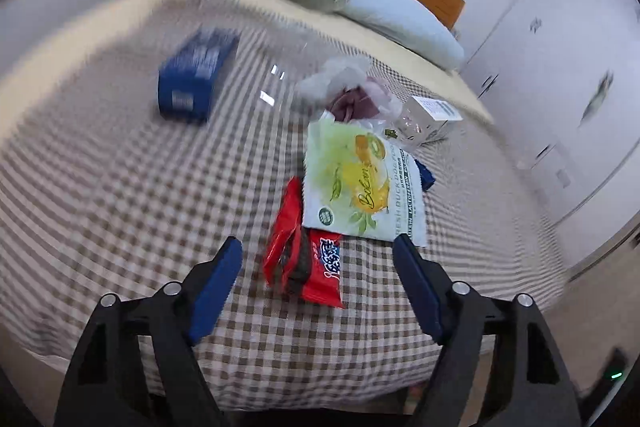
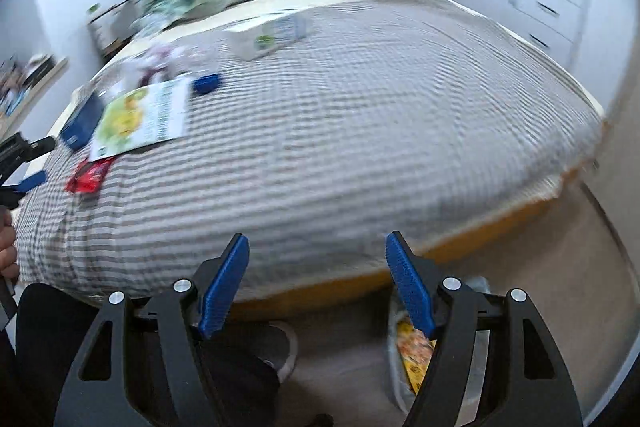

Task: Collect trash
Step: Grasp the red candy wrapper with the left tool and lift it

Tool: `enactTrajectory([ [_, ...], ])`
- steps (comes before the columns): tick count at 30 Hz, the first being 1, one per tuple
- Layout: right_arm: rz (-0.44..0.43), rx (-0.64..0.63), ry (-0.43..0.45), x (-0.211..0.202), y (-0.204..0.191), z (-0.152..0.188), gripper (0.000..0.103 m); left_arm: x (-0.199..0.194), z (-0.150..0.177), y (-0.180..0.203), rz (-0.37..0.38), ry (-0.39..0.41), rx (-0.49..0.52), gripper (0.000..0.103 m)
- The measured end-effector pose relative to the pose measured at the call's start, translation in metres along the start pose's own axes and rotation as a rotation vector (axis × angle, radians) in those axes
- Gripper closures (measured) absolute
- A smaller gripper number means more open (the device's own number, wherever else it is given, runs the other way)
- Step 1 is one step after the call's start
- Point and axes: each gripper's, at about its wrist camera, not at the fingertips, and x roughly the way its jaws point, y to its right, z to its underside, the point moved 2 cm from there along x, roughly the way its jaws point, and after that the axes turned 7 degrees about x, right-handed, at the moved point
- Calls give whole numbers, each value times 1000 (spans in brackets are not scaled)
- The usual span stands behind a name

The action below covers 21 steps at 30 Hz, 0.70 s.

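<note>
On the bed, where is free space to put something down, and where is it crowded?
Free: the checked bedspread from the small blue wrapper and white carton to the far edge, and the patch between the blue box and red snack wrapper. Crowded: around the green dog-food bag, clear plastic bag and small clear box.

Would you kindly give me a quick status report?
Left gripper open, empty, over red snack wrapper. Right gripper open, empty. Dog food bag overlaps wrapper's far end.
</note>
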Motion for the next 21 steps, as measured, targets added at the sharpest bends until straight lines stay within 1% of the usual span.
enactTrajectory([
  [1, -9, -18, 0, 3, -10, -3, 35, 5, 0, -5, 28, -7, -15, 32],
  [2, -21, -42, 2, 6, -24, -6, 35, 12, 2, -6, 40, -11, -21, 36],
  [3, -28, -64, 5, 8, -35, -10, 35, 19, 5, -6, 48, -23, -23, 43],
  [4, -31, -101, 14, 13, -52, -16, 35, 28, 8, -7, 45, -53, -25, 48],
  [5, -32, -122, 20, 16, -64, -17, 35, 38, 10, -7, 43, -91, -25, 64],
  [6, -35, -157, 30, 21, -79, -22, 35, 46, 13, -5, 45, -123, -21, 88],
  [7, -37, -179, 35, 23, -88, -23, 35, 52, 15, -3, 54, -156, -19, 96],
  [8, -34, -213, 42, 27, -100, -25, 35, 55, 15, -3, 68, -164, -21, 103],
  [9, -26, -248, 46, 33, -111, -26, 35, 51, 13, -5, 80, -144, -36, 103],
  [10, -11, -314, 50, 42, -128, -27, 35, 48, 11, -6, 86, -124, -52, 103],
  [12, 10, -409, 62, 54, -151, -26, 35, 34, 4, -20, 104, -62, -91, 103],
  [15, 73, -632, 113, 79, -190, -15, 35, 18, -6, -41, 59, 16, -141, 103],
  [16, 122, -738, 137, 93, -206, -10, 35, 14, -8, -46, 51, 27, -160, 103],
  [18, 160, -844, 163, 112, -223, -8, 35, 6, -10, -56, 61, 53, -191, 103],
  [21, 207, -938, 181, 140, -241, -12, 35, -1, -14, -70, 53, 85, -225, 103],
])
